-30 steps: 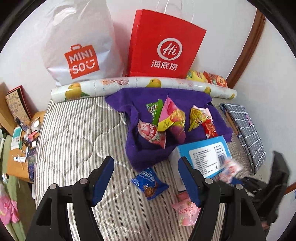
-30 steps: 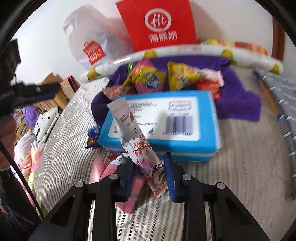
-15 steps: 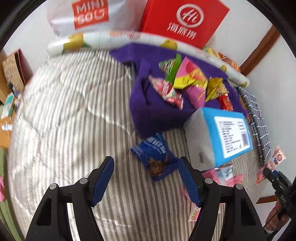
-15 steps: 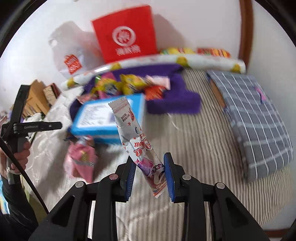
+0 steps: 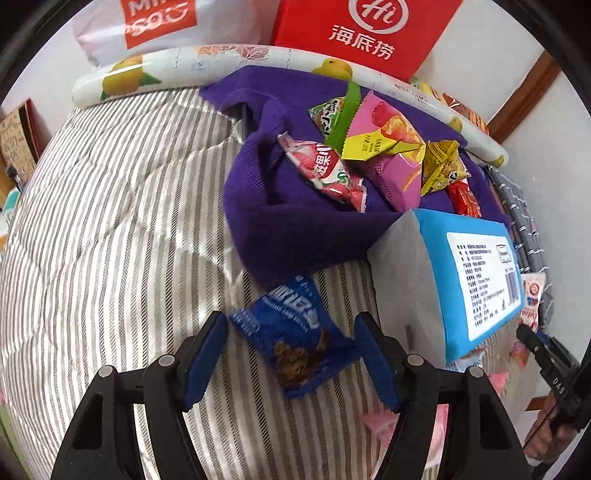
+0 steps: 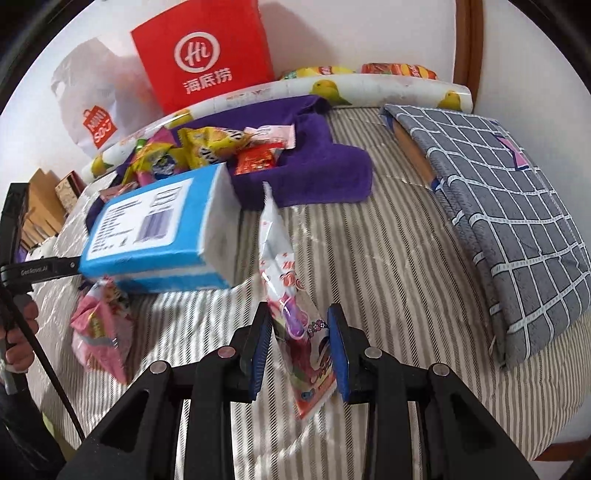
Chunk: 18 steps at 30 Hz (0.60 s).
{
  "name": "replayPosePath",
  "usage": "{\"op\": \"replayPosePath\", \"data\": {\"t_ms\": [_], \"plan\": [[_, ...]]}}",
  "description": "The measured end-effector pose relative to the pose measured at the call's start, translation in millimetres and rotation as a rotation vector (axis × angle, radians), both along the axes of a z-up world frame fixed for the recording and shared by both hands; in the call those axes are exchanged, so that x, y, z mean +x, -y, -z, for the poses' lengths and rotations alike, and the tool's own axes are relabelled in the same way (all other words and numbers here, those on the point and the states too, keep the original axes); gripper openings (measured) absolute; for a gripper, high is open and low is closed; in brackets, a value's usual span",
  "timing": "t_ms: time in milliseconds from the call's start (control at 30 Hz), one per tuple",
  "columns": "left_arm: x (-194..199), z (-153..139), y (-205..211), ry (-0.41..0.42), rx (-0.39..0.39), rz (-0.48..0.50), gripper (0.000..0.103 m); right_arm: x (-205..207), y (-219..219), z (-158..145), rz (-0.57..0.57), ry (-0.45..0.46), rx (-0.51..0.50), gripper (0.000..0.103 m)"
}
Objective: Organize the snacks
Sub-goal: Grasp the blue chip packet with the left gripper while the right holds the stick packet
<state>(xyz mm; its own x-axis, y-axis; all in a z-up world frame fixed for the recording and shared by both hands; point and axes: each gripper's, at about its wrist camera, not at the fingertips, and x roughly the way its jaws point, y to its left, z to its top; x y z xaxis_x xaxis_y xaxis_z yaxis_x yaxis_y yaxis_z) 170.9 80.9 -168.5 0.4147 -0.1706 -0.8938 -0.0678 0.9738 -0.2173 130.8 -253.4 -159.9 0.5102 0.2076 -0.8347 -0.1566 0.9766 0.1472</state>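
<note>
A dark blue cookie packet [image 5: 295, 306] lies on the striped mattress, just below the purple towel [image 5: 280, 229]. My left gripper [image 5: 291, 324] is open and straddles it, a pad on each side, neither visibly pressing. The towel holds several bright snack packets [image 5: 373, 147]. A blue box [image 5: 476, 266] stands right of the packet. My right gripper [image 6: 299, 319] is shut on a long white-and-pink snack packet [image 6: 277, 251], held upright above the mattress to the right of the blue box [image 6: 155, 229]. Pink packets [image 6: 99, 332] lie in front of the box.
A red paper bag [image 5: 362, 33], a white shopping bag [image 5: 159, 22] and a lemon-print roll [image 5: 184, 62] line the wall. A grey checked cushion [image 6: 509, 206] lies at the right. The striped mattress [image 5: 110, 221] stretches left. A person's hand [image 6: 18, 332] holds the other gripper.
My left gripper has come down over the dark blue packet, which now sits between its fingers. My right gripper has carried its white-and-pink packet rightward, away from the blue box.
</note>
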Motion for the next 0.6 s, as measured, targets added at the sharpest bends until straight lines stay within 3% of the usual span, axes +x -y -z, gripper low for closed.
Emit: {"op": "replayPosePath", "data": {"t_ms": [133, 167, 233, 400, 533, 600], "plan": [[2.1, 0.4, 11.9, 0.034, 0.075, 0.041, 0.054, 12.0, -0.8, 10.5, 0.004, -0.017, -0.003, 0.031], [1.5, 0.1, 12.7, 0.043, 0.078, 0.050, 0.049, 15.1, -1.1, 14.3, 0.004, -0.023, -0.003, 0.031], [-0.6, -0.6, 11.6, 0.053, 0.072, 0.068, 0.047, 18.3, -0.3, 19.4, 0.007, -0.031, 0.000, 0.031], [-8.8, -1.0, 7.0, 0.053, 0.078, 0.087, 0.049, 17.1, 6.1, 20.6, 0.004, -0.018, 0.036, 0.032], [-10.8, 0.6, 14.9, 0.058, 0.109, 0.099, 0.056, 15.5, 8.2, 18.9, 0.001, -0.010, 0.045, 0.043], [-13.8, 1.6, 21.4, 0.064, 0.149, 0.102, 0.057, 15.2, 7.1, 19.6, -0.009, -0.009, 0.032, 0.043]]}}
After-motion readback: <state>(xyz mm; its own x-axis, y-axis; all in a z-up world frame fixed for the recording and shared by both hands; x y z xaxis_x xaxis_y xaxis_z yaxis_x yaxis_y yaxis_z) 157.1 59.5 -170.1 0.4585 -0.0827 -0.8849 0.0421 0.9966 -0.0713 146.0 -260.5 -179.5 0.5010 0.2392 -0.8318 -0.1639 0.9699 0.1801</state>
